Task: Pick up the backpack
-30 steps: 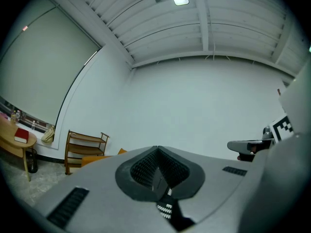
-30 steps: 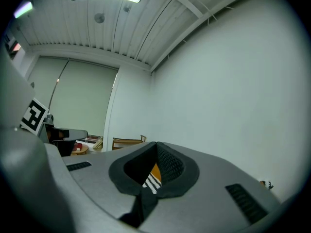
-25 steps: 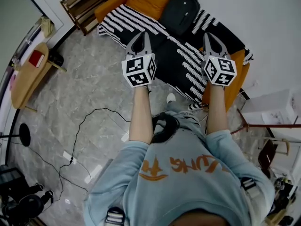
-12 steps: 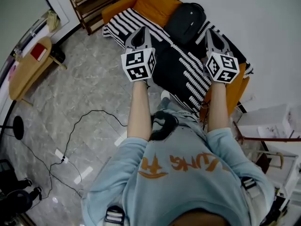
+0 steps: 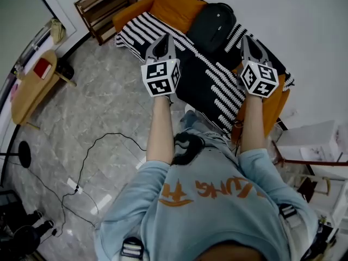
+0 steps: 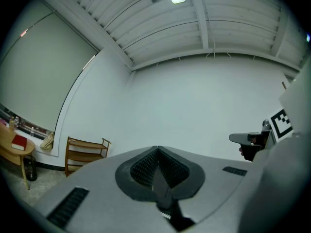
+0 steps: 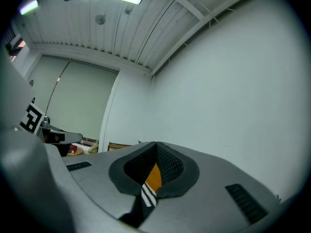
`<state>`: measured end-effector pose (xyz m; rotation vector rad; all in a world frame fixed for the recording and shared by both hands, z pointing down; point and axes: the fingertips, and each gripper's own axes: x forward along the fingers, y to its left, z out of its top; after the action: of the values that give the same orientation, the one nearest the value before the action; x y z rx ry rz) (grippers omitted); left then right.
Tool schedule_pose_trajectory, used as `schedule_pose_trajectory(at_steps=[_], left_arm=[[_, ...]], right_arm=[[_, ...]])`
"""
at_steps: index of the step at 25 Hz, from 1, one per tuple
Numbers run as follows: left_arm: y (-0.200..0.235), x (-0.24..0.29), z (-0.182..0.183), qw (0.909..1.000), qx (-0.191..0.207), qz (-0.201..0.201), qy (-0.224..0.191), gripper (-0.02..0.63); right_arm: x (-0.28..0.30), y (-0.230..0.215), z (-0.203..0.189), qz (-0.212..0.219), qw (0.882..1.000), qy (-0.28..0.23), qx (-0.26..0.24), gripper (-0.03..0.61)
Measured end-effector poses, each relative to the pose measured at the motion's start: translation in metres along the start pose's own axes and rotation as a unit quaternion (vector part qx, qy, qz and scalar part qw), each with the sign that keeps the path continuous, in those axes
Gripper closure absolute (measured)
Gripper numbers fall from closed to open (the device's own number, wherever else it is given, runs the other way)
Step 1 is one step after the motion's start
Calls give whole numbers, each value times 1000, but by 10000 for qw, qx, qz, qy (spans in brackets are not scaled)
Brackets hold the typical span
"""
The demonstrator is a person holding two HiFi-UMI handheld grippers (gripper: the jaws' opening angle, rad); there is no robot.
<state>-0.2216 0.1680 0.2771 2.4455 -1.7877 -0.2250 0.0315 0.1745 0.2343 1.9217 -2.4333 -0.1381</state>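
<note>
One black backpack lies at the back edge of the sofa, propped against the orange cushion on the striped blanket. Nothing touches it. Both grippers are held level out over the sofa's front edge. The left gripper sits short of the pack and to its left, and the right gripper is off its right side, each clear of it. Compared with a second ago, the person has edged nearer the sofa and both hands have gone forward with them. The jaws of both are pressed together with nothing held, same as before. I'd judge this is still the approach: the jaws must part before either can take a strap or handle.
</note>
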Motion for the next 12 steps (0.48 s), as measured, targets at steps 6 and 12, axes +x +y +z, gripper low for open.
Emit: schedule_pose_trajectory(at_steps=[6,12], left_arm=[[1,41,-29,9994,-1,44,332,594],[16,75,-56,9972,-43,174,720,594]], right_arm=[[43,-8,-37,215,9992,283,195,581],[87,-19,-75,264,9962,628,545,581]])
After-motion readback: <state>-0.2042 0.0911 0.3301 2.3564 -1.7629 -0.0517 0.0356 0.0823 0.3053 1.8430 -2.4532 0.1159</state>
